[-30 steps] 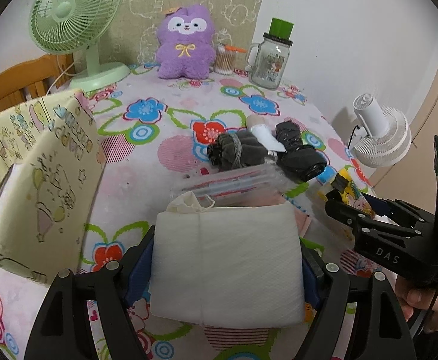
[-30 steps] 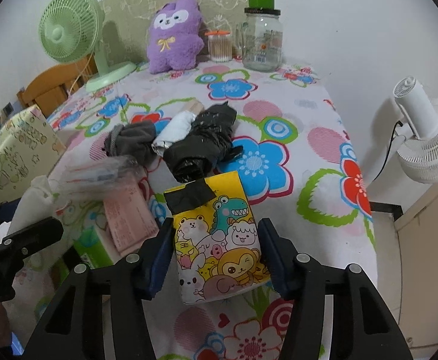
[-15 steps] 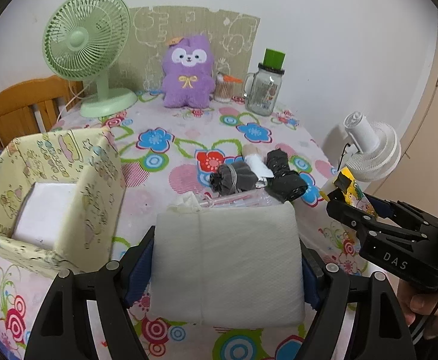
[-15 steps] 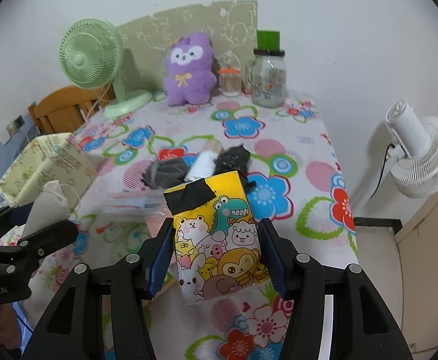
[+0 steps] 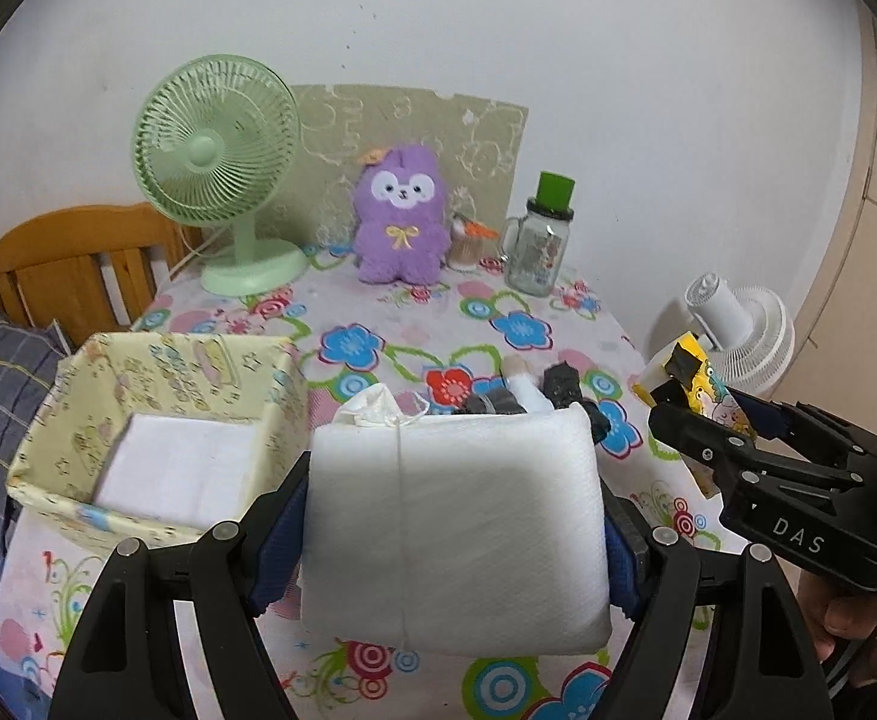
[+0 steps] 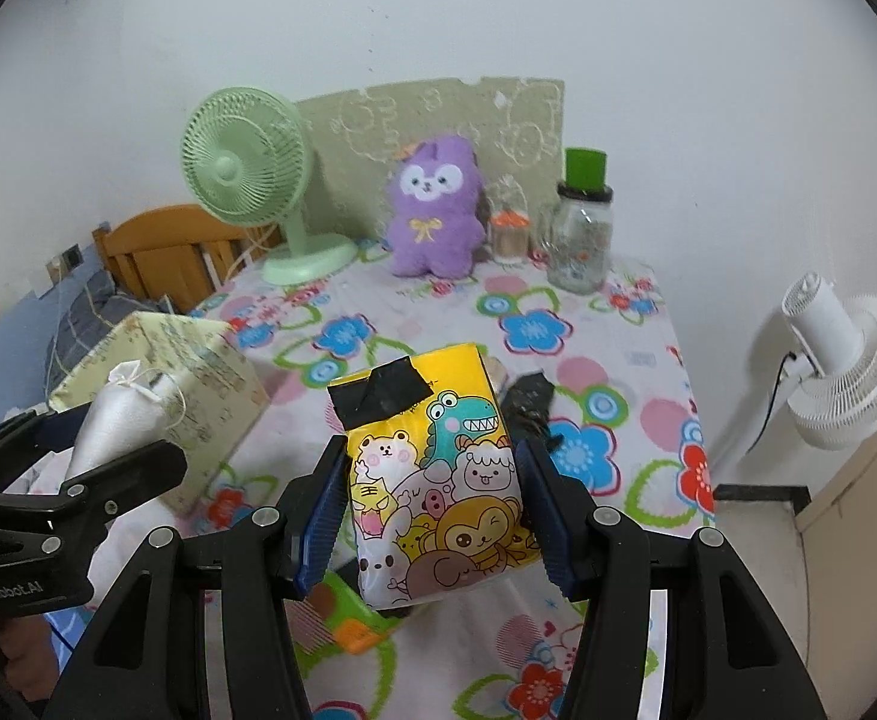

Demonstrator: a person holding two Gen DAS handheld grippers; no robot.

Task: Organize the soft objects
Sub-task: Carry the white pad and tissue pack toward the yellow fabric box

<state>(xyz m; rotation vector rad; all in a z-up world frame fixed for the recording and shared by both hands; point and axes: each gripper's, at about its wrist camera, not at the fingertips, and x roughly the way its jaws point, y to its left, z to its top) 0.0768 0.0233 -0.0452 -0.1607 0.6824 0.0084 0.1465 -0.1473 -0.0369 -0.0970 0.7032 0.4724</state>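
Left gripper (image 5: 456,546) clamped the white tissue pack (image 5: 453,525) beside the yellow box (image 5: 156,420); right gripper (image 6: 432,516) clamped the cartoon tissue pack (image 6: 432,474).

The right gripper (image 6: 429,519) holds a yellow cartoon-animal tissue pack (image 6: 438,480) clamped between its blue-padded jaws, above the flower-patterned surface (image 6: 612,372). At far left, the left gripper (image 6: 87,471) grips a white soft pack (image 6: 111,420) beside a pale yellow fabric box (image 6: 198,372). At the back stand a green fan (image 6: 246,180), a purple plush toy (image 6: 435,207) and a glass jar (image 6: 581,240). A dark bundle (image 6: 528,405), possibly rolled socks, lies behind the tissue pack.
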